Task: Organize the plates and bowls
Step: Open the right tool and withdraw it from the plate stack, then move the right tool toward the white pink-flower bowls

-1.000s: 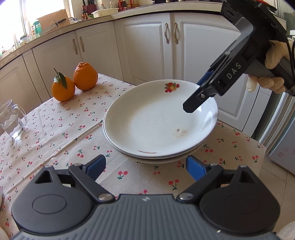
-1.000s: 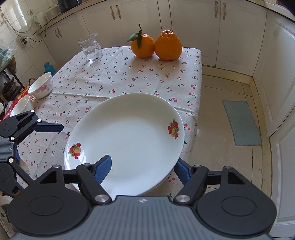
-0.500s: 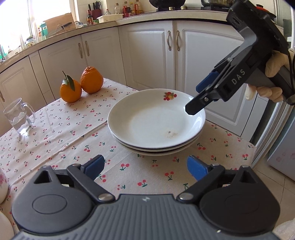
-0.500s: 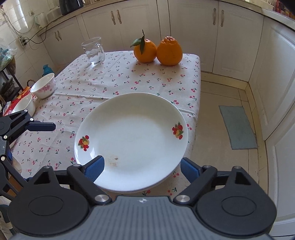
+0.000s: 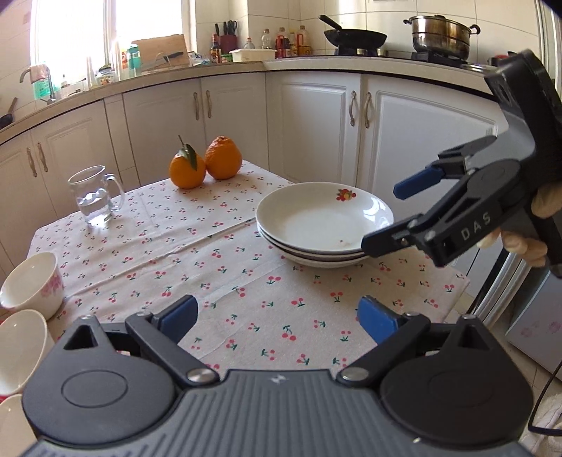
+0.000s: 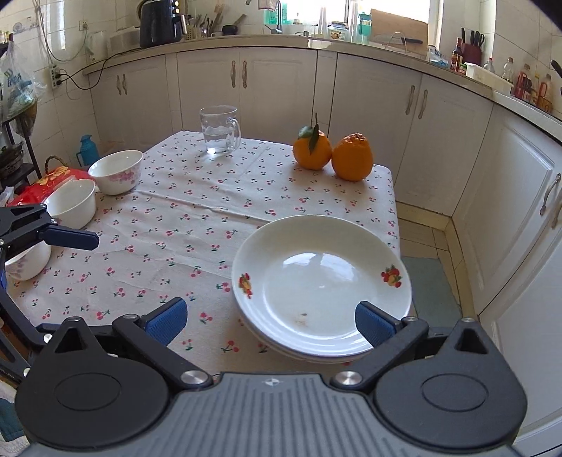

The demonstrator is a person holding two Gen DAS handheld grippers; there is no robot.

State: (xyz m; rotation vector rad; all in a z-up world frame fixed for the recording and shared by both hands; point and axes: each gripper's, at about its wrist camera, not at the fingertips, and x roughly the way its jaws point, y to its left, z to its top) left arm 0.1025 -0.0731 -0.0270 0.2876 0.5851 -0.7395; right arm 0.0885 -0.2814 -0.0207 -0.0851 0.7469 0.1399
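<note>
Nearest us, our left gripper [image 5: 277,318] and right gripper [image 6: 270,321] both gape, holding nothing. Beyond them, near the cherry-print tablecloth's [image 6: 196,225] corner, we see stacked glossy white fruit-motif plates [image 6: 321,284], the top one faintly smudged.

This is a home kitchen. Ahead of the left claw [image 5: 277,318] a run of white panelled cabinet doors with metal handles [image 5: 319,119] carries a pale stone countertop [image 5: 217,68] crowded with a black frying pan [image 5: 353,35], a lidded steel stockpot [image 5: 440,35], sauce bottles [image 5: 289,42] and a block of knives [image 5: 229,37] under a bright window. Ahead of the right claw [image 6: 272,321] stand a black electric kettle [image 6: 159,23] and a sink tap [image 6: 277,15], while nearer it a table under a cherry-print cloth [image 6: 210,225] holds stacked white fruit-motif plates [image 6: 321,284], white floral bowls [image 6: 116,172], a clear glass mug of water [image 6: 219,130] and two oranges [image 6: 332,151].
</note>
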